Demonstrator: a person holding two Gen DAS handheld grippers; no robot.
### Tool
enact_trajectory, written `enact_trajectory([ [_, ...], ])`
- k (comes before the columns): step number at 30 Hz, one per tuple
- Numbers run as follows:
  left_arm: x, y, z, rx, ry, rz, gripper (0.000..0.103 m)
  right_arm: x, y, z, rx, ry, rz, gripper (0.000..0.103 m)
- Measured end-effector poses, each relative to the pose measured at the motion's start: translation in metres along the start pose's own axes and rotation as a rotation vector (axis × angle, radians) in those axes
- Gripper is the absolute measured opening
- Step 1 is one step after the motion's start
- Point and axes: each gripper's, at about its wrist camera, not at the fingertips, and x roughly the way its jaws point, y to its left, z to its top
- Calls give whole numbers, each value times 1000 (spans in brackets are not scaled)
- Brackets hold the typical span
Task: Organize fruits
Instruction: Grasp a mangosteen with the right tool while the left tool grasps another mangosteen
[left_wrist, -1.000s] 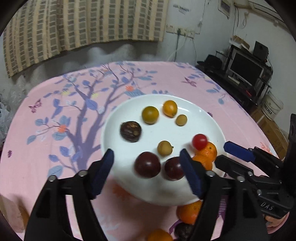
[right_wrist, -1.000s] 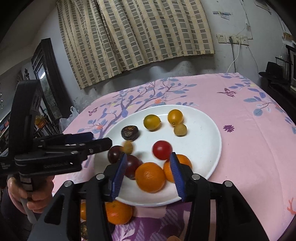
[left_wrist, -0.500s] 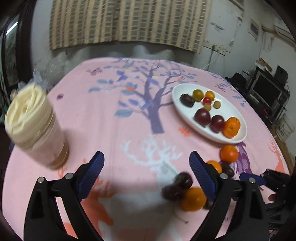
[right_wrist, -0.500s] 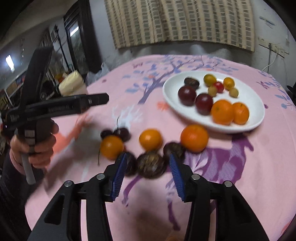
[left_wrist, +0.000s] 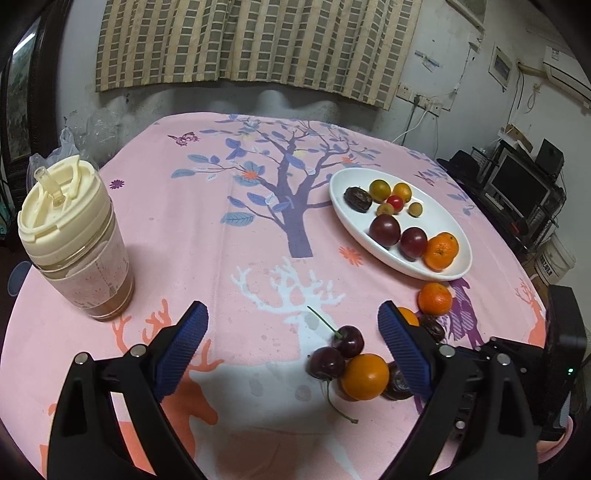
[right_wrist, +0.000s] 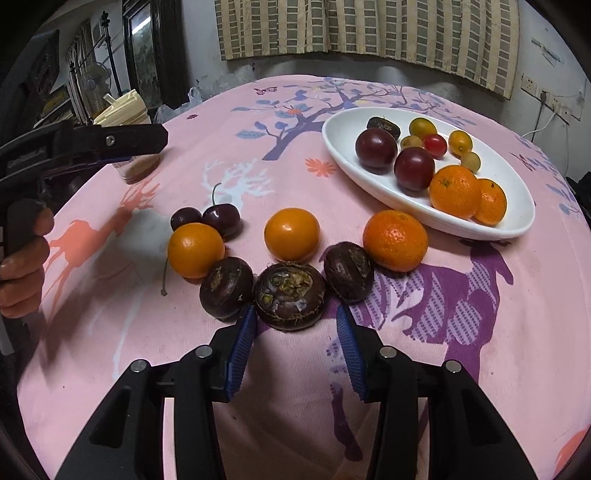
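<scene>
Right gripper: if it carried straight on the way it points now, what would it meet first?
Most likely the large dark water chestnut lying just past the open right gripper, centred between its fingers, though depth is unclear.

On the white oval plate (right_wrist: 517, 221), two dark plums (right_wrist: 413, 168), two mandarins (right_wrist: 455, 191), small yellow and red tomatoes (right_wrist: 435, 144) and a dark chestnut are gathered. Beside it on the surface, three oranges (right_wrist: 291, 234), three water chestnuts (right_wrist: 290, 295) and two stemmed cherries (right_wrist: 221, 219) are laid close together.

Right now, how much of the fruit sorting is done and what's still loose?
Done: the white plate already holds plums, two oranges and small tomatoes. In hand: nothing; the right gripper hangs open just short of the middle water chestnut, the left gripper open near the cherries. Left: three oranges, three chestnuts and both cherries on the cloth.
</scene>
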Motion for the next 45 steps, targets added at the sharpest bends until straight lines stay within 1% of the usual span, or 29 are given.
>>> enact_trajectory([
  [6, -4, -3, 0, 5, -2, -14, 91, 8, 4, 9, -15, -3, -17, 46],
  [8, -4, -4, 0, 10, -3, -14, 91, 8, 5, 10, -20, -5, -19, 42],
  [9, -3, -4, 0, 12, -3, -13, 91, 7, 5, 9, -21, -5, -17, 42],
  [11, -2, -5, -1, 14, 0, -9, 91, 3, 1, 8, -1, -10, 2, 42],
  [13, -1, -8, -3, 22, 12, -27, 91, -6, -10, 9, 58, -35, 44, 42],
  [15, 1, -20, -8, 83, 34, -77, 90, -17, -24, 10, 130, -70, 82, 42],
  [17, 2, -43, -17, 206, 46, -118, 86, -27, -34, 10, 171, -101, 88, 42],
  [19, 3, -66, -30, 335, 60, -143, 72, -34, -43, 9, 202, -124, 78, 42],
  [20, 4, -78, -38, 389, 75, -161, 68, -36, -45, 8, 214, -128, 80, 42],
  [21, 7, -86, -44, 423, 94, -176, 62, -38, -48, 8, 226, -131, 85, 42],
  [22, 11, -92, -49, 444, 112, -184, 58, -39, -49, 7, 231, -134, 87, 42],
  [24, 20, -98, -57, 475, 144, -173, 55, -41, -49, 8, 229, -140, 84, 42],
  [25, 24, -99, -59, 478, 157, -164, 52, -42, -48, 8, 226, -142, 86, 42],
  [26, 28, -98, -59, 477, 166, -156, 52, -43, -47, 7, 224, -143, 91, 42],
  [27, 28, -98, -60, 479, 154, -149, 52, -44, -46, 7, 223, -146, 97, 42],
  [30, 30, -95, -59, 463, 149, -154, 52, -46, -45, 8, 218, -152, 100, 42],
  [35, 38, -94, -51, 458, 128, -121, 52, -47, -45, 7, 220, -155, 101, 42],
  [37, 40, -98, -52, 481, 125, -114, 52, -49, -45, 7, 222, -159, 111, 42],
  [39, 39, -105, -56, 528, 135, -128, 52, -50, -45, 7, 224, -163, 117, 42],
  [42, 40, -113, -64, 596, 138, -99, 52, -51, -46, 7, 229, -164, 116, 42],
  [44, 42, -115, -63, 602, 152, -120, 52, -51, -47, 7, 230, -161, 114, 42],
  [45, 44, -116, -62, 599, 160, -129, 49, -51, -47, 7, 229, -161, 112, 42],
])
